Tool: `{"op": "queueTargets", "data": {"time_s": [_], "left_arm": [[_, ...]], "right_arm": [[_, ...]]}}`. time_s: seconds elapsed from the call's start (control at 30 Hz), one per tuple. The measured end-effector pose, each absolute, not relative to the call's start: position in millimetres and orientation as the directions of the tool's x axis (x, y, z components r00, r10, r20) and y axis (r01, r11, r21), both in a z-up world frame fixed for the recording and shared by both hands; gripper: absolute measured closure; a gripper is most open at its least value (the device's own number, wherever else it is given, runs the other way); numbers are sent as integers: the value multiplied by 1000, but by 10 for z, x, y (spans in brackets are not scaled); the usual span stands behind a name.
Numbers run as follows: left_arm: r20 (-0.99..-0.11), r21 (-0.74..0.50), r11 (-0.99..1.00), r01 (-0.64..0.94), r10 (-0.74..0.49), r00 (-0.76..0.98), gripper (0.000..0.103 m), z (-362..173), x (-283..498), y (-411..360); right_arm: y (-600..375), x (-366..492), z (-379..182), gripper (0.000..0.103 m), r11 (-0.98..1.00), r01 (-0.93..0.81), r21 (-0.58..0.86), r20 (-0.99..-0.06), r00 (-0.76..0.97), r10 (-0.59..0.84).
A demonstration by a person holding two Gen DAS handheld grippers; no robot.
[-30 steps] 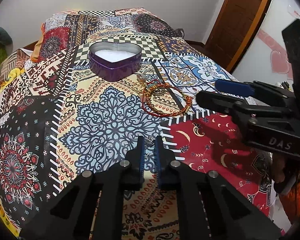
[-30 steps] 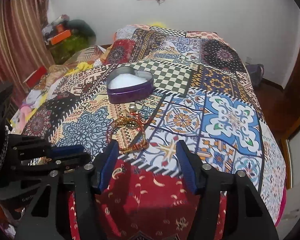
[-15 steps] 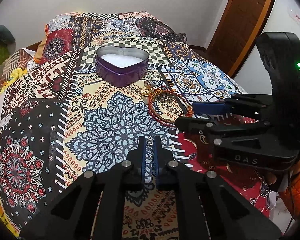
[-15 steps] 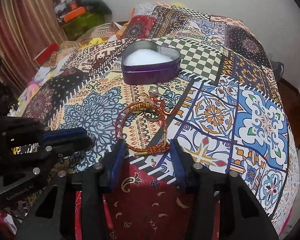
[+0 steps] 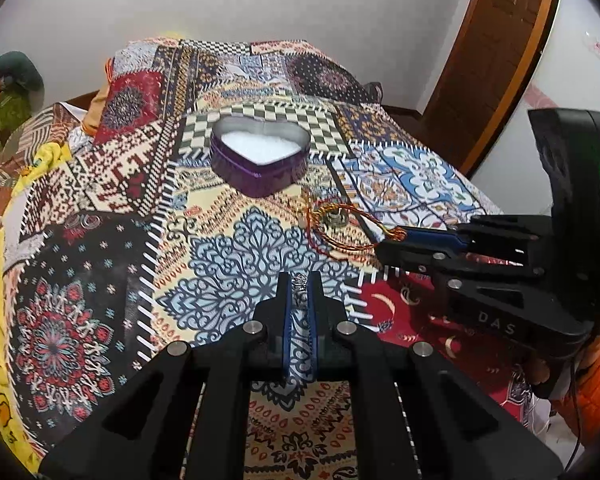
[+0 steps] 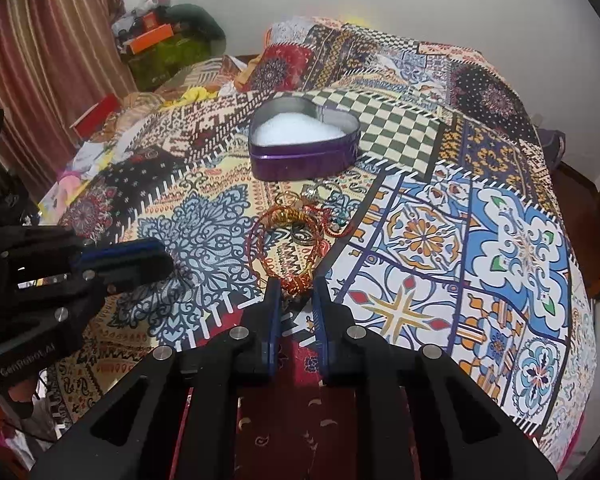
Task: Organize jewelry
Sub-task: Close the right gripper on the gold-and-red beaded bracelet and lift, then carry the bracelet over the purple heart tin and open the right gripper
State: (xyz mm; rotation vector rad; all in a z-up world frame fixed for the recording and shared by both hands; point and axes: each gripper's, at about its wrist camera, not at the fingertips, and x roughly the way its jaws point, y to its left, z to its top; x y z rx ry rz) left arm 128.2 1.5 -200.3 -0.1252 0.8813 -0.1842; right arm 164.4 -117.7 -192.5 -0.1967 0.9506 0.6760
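A purple heart-shaped tin [image 5: 260, 158] with white lining stands open on the patterned bedspread; it also shows in the right wrist view [image 6: 303, 145]. Before it lies a red and gold wire bracelet [image 6: 286, 240] among small rings and trinkets [image 6: 314, 196]. My right gripper [image 6: 294, 292] has narrowed around the bracelet's near wound end, which sits between the tips. In the left wrist view the bracelet [image 5: 340, 226] reaches into the right gripper [image 5: 396, 240]. My left gripper [image 5: 300, 286] is shut on a small silver ring [image 5: 300, 280], held above the bedspread.
The bed [image 6: 480, 220] fills both views. Clutter, boxes and a striped curtain [image 6: 40, 40] lie to the left. A wooden door [image 5: 488, 56] stands at the right. The bed's edge drops off at the right.
My right gripper moved forward to the bracelet and narrowed its jaws around the near end. My left gripper stayed shut on the ring and lifted slightly.
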Motion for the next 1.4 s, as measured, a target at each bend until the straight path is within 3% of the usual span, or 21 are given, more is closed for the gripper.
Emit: {"op": "queueTargets", "data": {"time_s": [0.73, 1.4], "left_arm": [[-615, -117, 989, 93, -145, 775, 97, -1289, 1369, 63], [-605, -60, 997, 39, -67, 793, 97, -1336, 1961, 234]], "right_arm": [[-1305, 1548, -1139, 89, 814, -567, 127, -648, 574, 501], [-1068, 1971, -1112, 89, 808, -579, 107, -616, 600, 511]]}}
